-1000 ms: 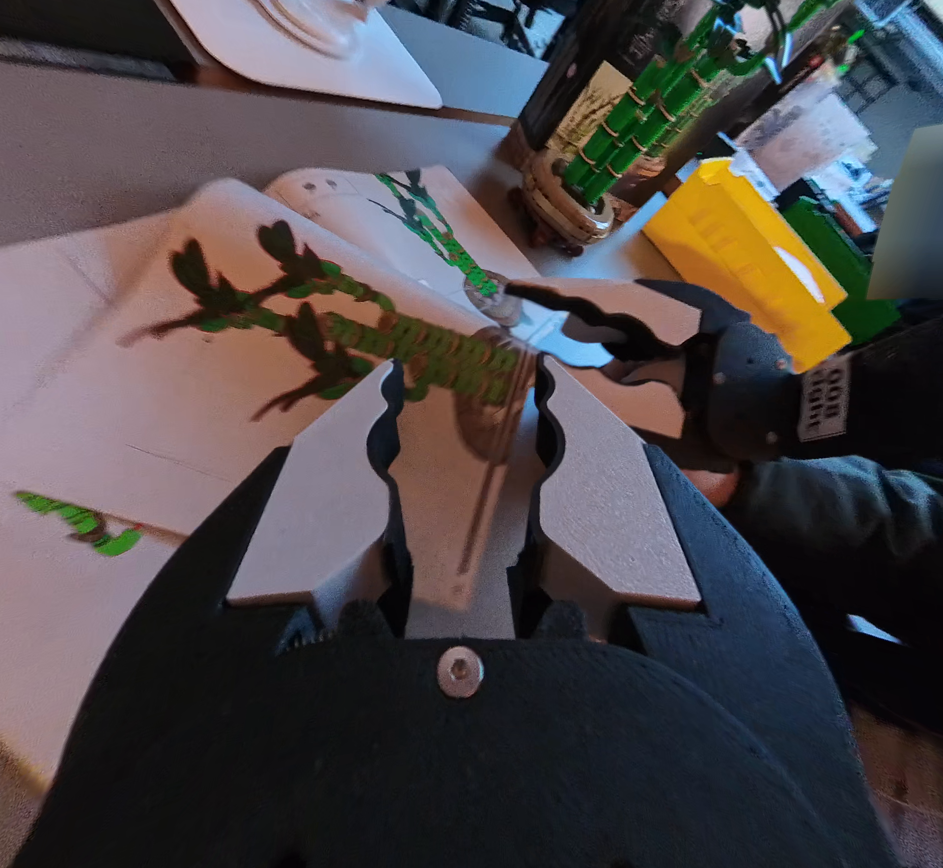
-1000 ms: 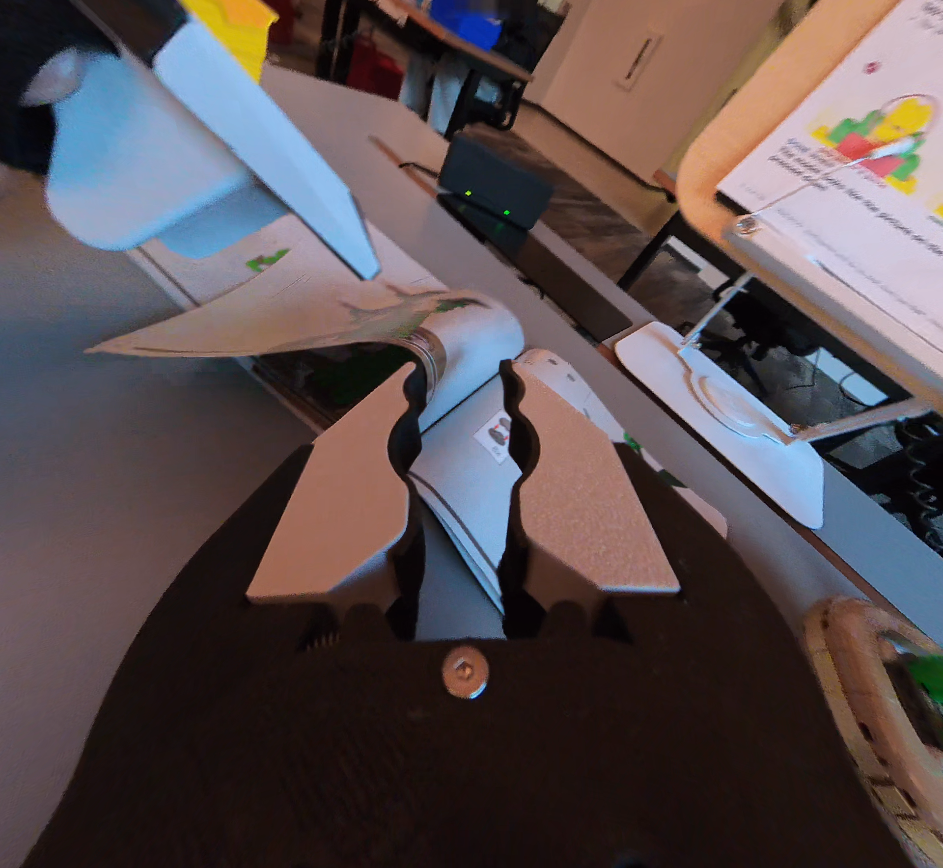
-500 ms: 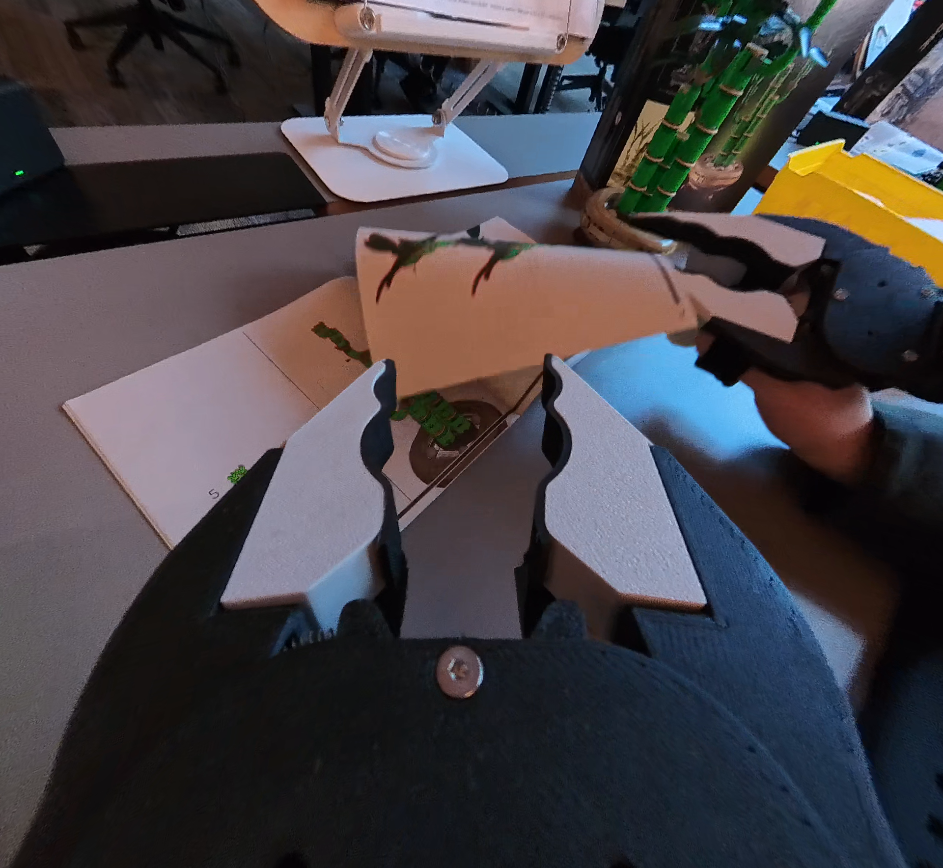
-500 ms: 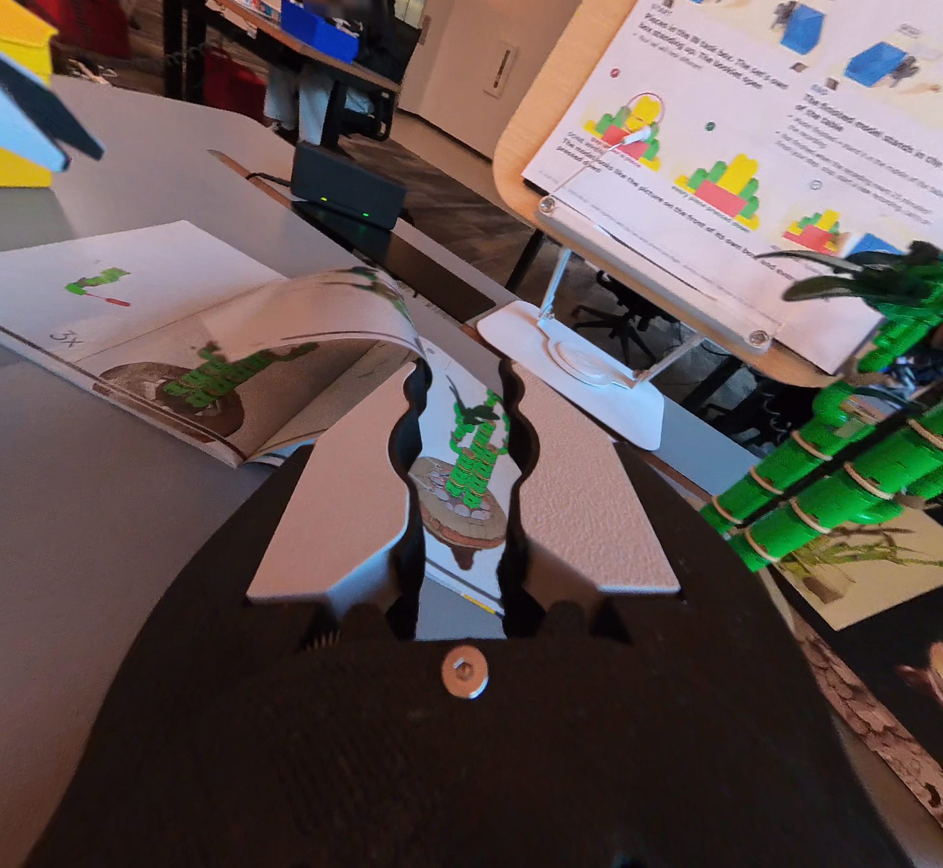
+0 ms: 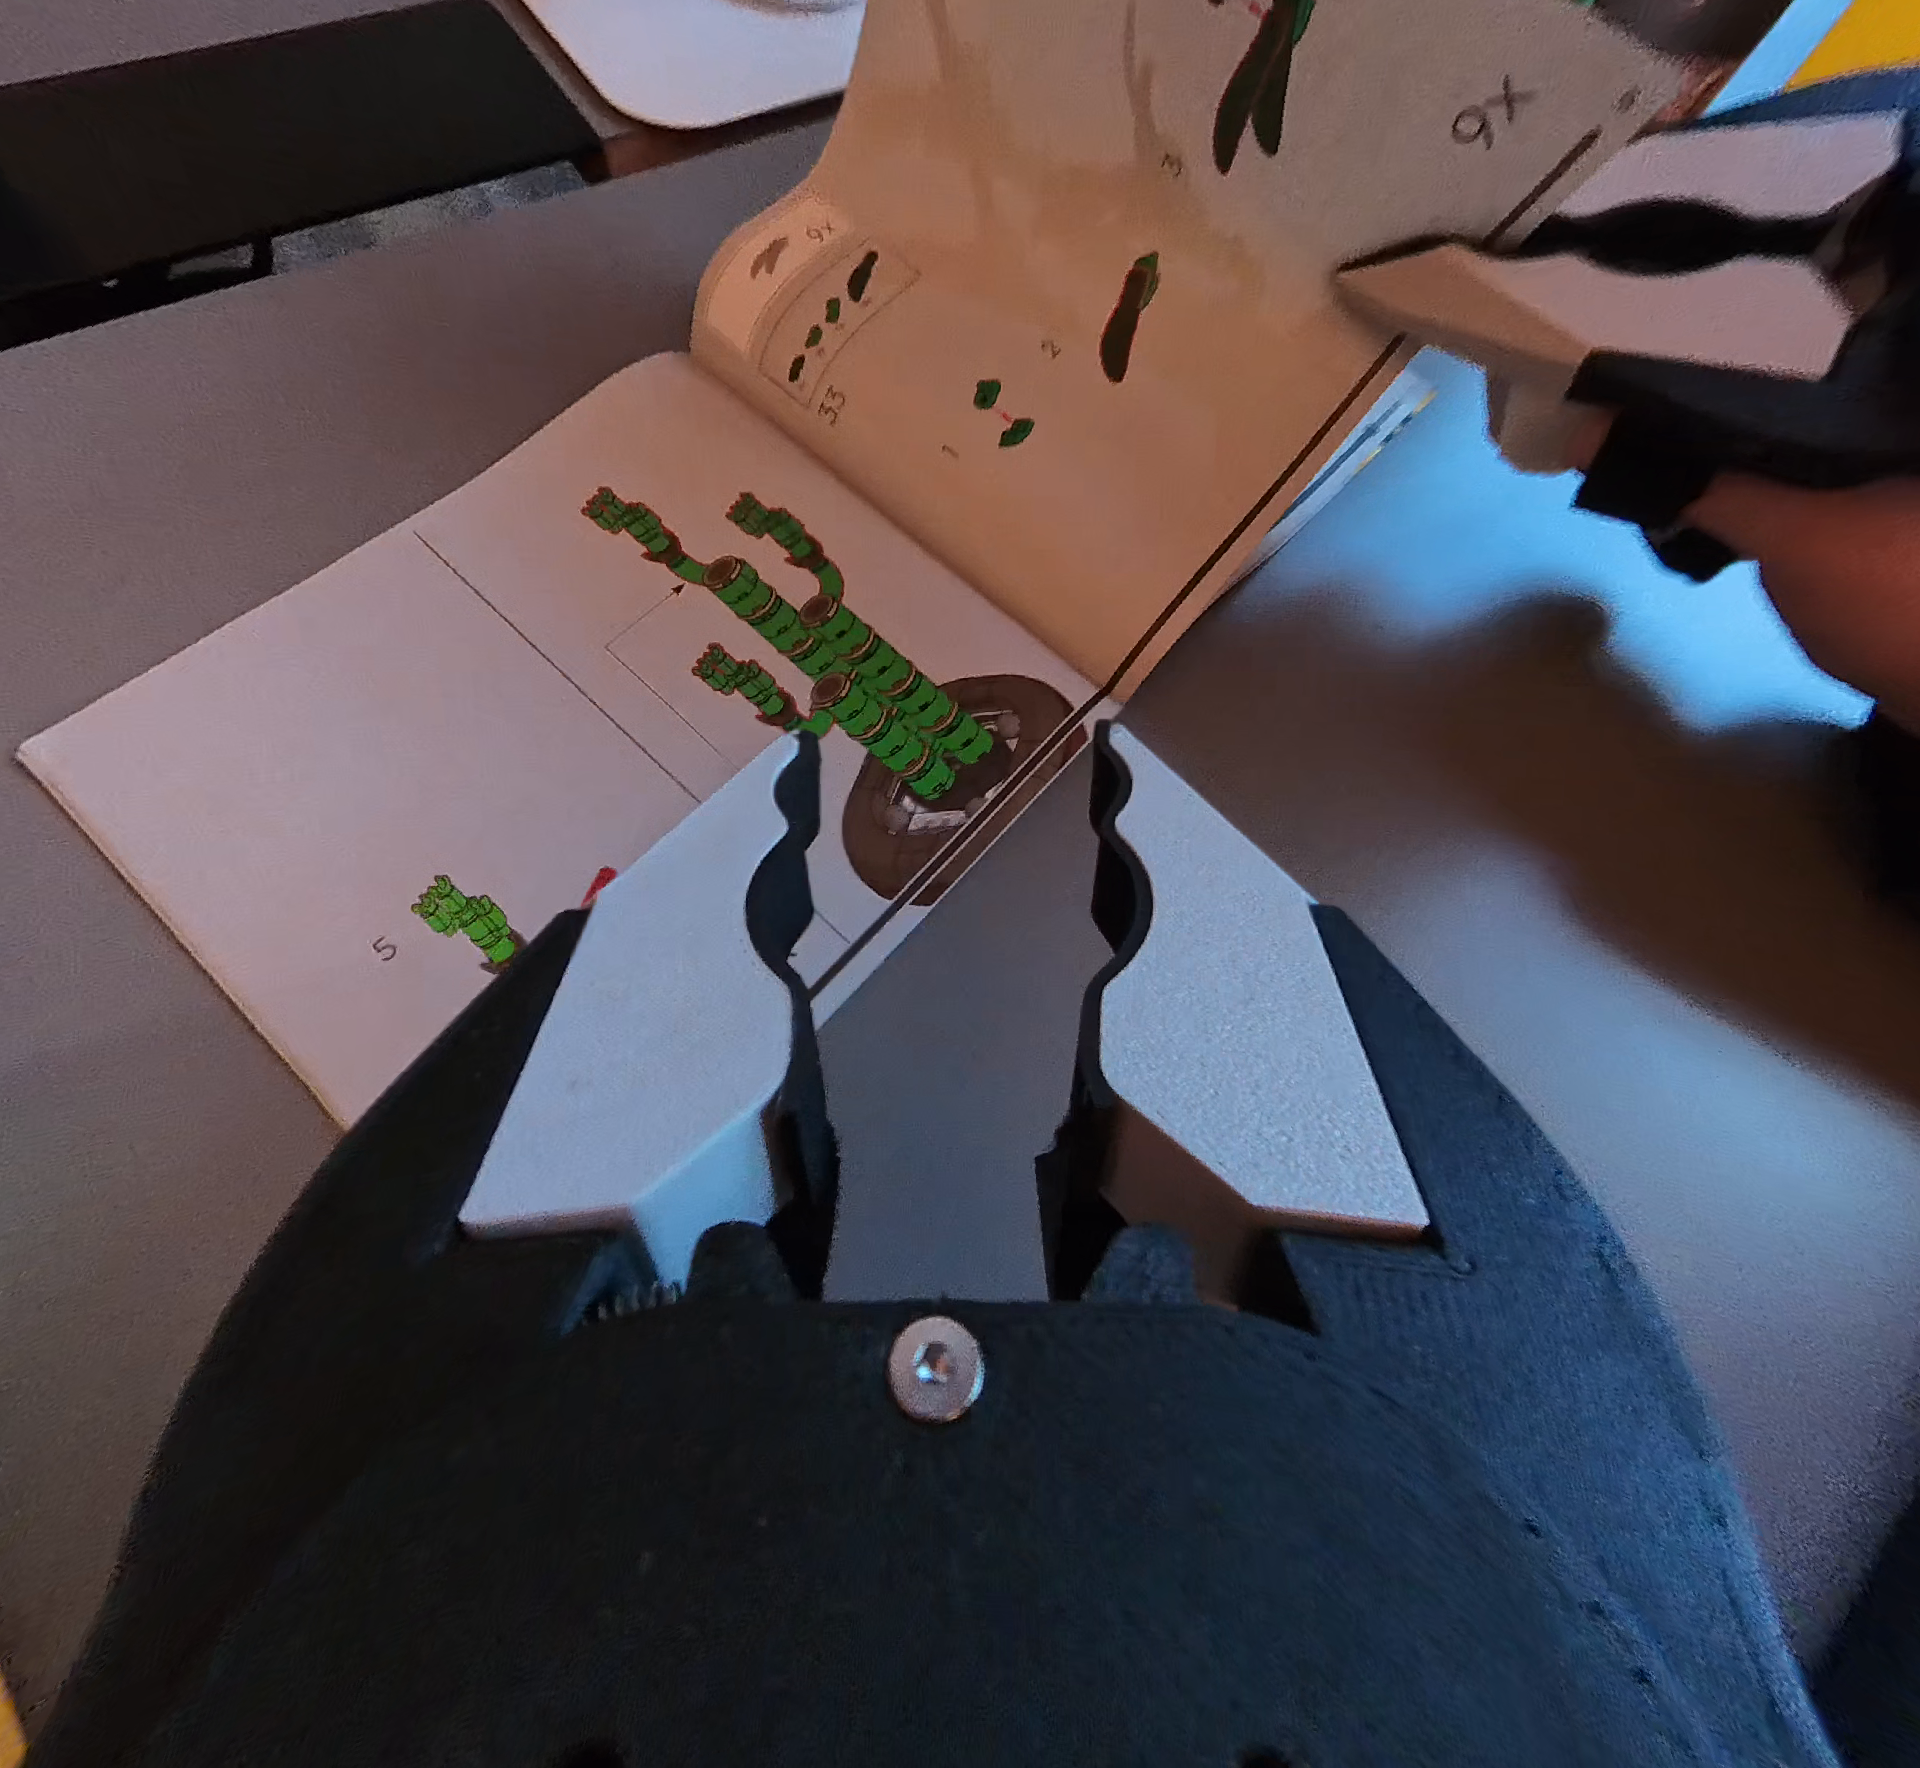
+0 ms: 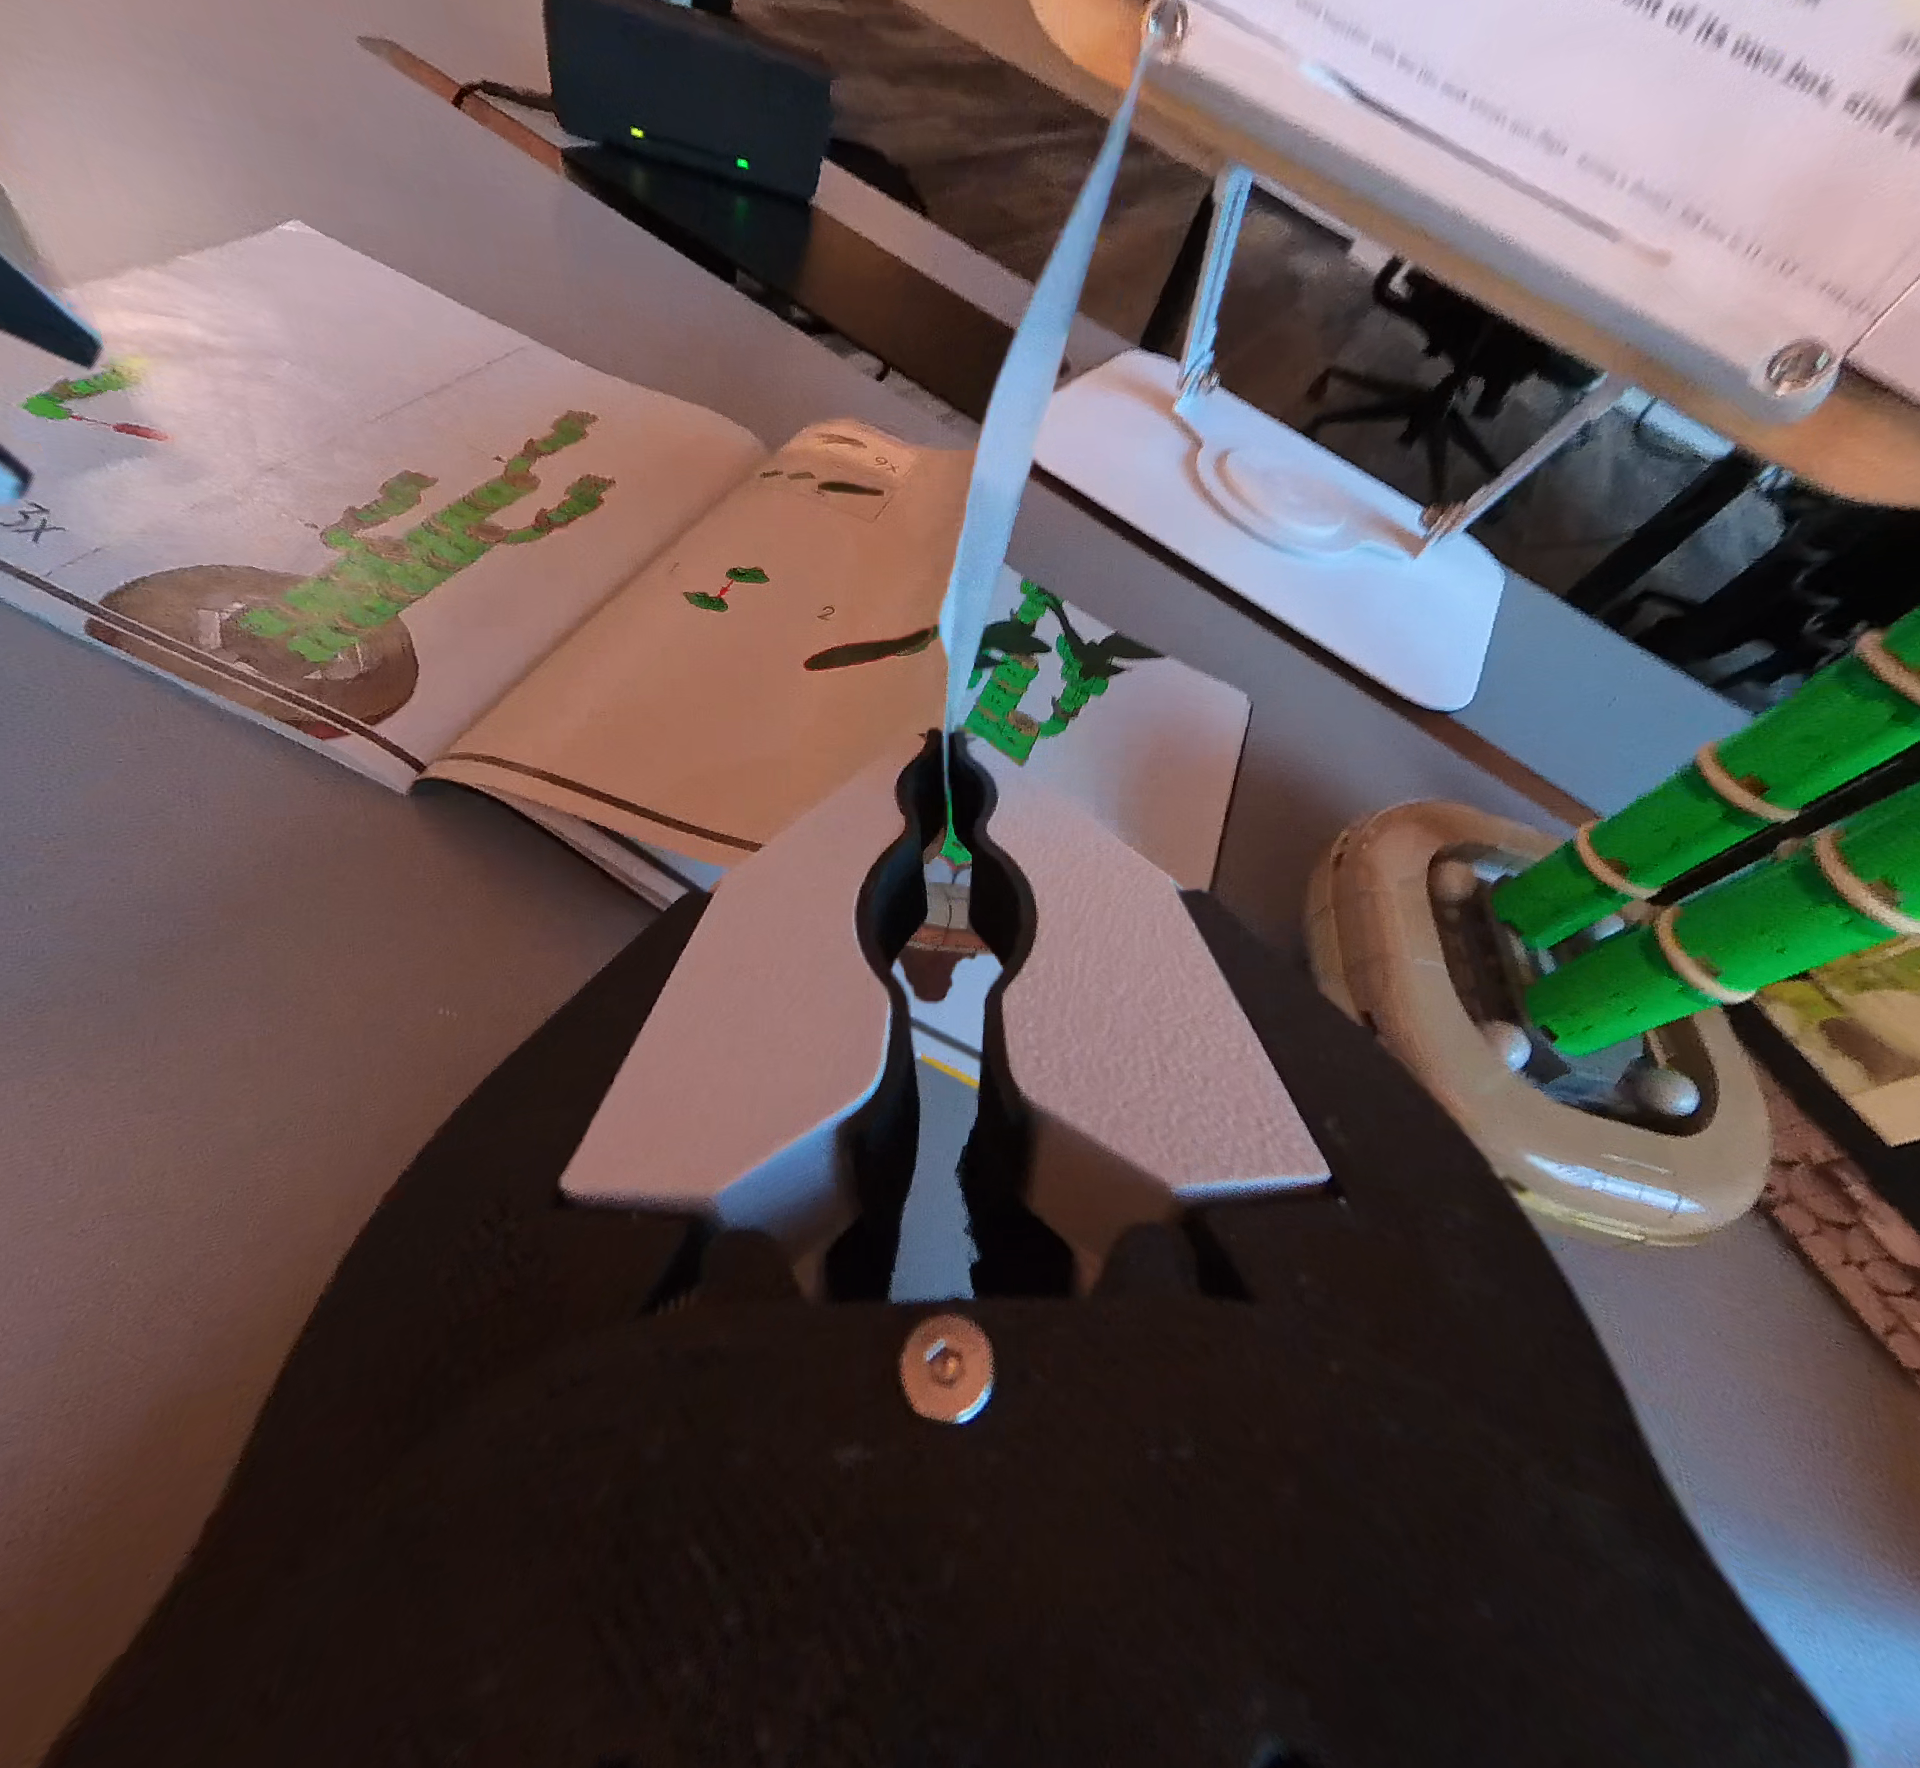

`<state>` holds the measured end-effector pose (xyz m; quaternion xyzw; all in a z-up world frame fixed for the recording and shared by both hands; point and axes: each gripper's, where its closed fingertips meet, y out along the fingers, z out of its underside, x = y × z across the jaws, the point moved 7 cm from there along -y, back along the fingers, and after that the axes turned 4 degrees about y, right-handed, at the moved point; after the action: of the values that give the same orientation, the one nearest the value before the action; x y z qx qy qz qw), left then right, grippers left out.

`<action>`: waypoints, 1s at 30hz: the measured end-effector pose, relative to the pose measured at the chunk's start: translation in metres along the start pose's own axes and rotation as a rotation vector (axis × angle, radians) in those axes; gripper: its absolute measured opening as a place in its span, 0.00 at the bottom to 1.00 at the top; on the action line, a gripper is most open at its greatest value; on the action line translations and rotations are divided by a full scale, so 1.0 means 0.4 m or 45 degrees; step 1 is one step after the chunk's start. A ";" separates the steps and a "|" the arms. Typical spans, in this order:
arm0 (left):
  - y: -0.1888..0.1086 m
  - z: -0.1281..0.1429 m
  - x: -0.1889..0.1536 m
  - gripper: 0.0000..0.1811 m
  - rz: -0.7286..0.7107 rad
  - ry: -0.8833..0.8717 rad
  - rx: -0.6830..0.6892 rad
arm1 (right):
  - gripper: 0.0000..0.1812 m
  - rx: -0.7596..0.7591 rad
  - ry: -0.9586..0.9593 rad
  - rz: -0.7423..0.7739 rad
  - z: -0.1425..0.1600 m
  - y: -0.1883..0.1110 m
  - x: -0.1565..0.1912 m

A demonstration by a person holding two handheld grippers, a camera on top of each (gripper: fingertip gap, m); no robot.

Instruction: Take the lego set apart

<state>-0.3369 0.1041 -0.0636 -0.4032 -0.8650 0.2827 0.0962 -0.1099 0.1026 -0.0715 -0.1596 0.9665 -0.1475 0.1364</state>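
The lego set, a green bamboo model point(image 6: 1745, 877) in a beige round base point(image 6: 1382, 991), stands at the right of the right wrist view. An open instruction booklet point(image 5: 436, 731) lies on the grey table and also shows in the right wrist view point(image 6: 499, 596). My right gripper point(image 6: 945, 747) is shut on one booklet page point(image 6: 1018, 347) and holds it upright, seen edge-on. In the left wrist view that raised page point(image 5: 1122, 118) is pinched by the right gripper point(image 5: 1455, 248). My left gripper point(image 5: 945, 752) is open and empty over the booklet's near corner.
A wooden document stand with a printed sheet point(image 6: 1507, 25) on a white base point(image 6: 1299, 503) stands behind the booklet. A black box with green lights point(image 6: 686, 97) sits at the far table edge. A yellow bin's corner point(image 5: 1870, 25) shows at the upper right. The grippers' ends are close to 15 centimetres from one another.
The right gripper has shut on a booklet page and raised it upright. The left gripper has come in closer over the open booklet's near corner.
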 end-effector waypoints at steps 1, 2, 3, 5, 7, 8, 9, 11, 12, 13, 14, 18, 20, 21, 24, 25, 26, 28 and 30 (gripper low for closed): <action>0.007 0.004 -0.001 0.29 -0.026 0.023 0.028 | 0.00 0.028 0.035 -0.011 0.006 0.001 -0.004; 0.014 0.008 -0.001 0.29 -0.052 0.045 0.054 | 0.00 0.051 0.072 -0.022 0.011 0.001 -0.009; 0.018 0.011 -0.002 0.29 -0.074 0.065 0.077 | 0.00 0.070 0.109 -0.038 0.016 0.000 -0.013; 0.023 0.014 -0.004 0.29 -0.094 0.098 0.098 | 0.00 0.126 0.195 -0.090 0.029 -0.004 -0.016; 0.023 0.011 -0.009 0.29 -0.086 0.106 0.084 | 0.00 0.170 0.297 -0.171 0.042 -0.013 -0.012; 0.021 0.008 -0.011 0.29 -0.072 0.101 0.070 | 0.00 0.180 0.341 -0.206 0.047 -0.018 -0.009; 0.018 0.004 -0.012 0.30 -0.061 0.092 0.054 | 0.00 0.177 0.375 -0.225 0.051 -0.023 -0.010; 0.011 -0.002 -0.012 0.30 -0.043 0.073 0.014 | 0.00 0.161 0.400 -0.219 0.054 -0.034 -0.019; 0.007 -0.005 -0.011 0.30 -0.036 0.063 -0.005 | 0.01 0.155 0.401 -0.202 0.055 -0.037 -0.026; 0.003 -0.008 -0.010 0.30 -0.029 0.053 -0.025 | 0.04 0.147 0.405 -0.183 0.055 -0.040 -0.034; -0.001 -0.010 -0.009 0.30 -0.019 0.045 -0.044 | 0.08 0.138 0.416 -0.163 0.055 -0.042 -0.043; -0.008 -0.014 -0.006 0.30 0.001 0.021 -0.081 | 0.11 0.116 0.453 -0.133 0.055 -0.051 -0.068; -0.008 -0.014 -0.005 0.30 0.001 0.019 -0.078 | 0.11 0.109 0.486 -0.139 0.058 -0.055 -0.076; -0.008 -0.013 -0.003 0.30 -0.006 0.022 -0.074 | 0.11 0.111 0.507 -0.142 0.060 -0.057 -0.080; -0.014 -0.015 0.001 0.30 -0.026 0.028 -0.076 | 0.10 0.104 0.591 -0.153 0.064 -0.060 -0.094; -0.020 -0.018 0.004 0.29 -0.035 0.029 -0.089 | 0.07 0.105 0.616 -0.161 0.066 -0.060 -0.097; -0.029 -0.022 0.006 0.29 -0.041 0.029 -0.110 | 0.02 0.103 0.635 -0.187 0.068 -0.060 -0.097; -0.051 -0.033 0.009 0.27 -0.053 0.027 -0.169 | 0.00 0.081 0.679 -0.230 0.066 -0.060 -0.097; -0.078 -0.044 0.015 0.27 -0.103 0.050 -0.236 | 0.00 0.075 0.689 -0.271 0.063 -0.061 -0.095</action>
<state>-0.3540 0.0999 -0.0317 -0.3806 -0.9009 0.1896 0.0867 -0.0609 0.0877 -0.0785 -0.2109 0.9410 -0.2260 -0.1379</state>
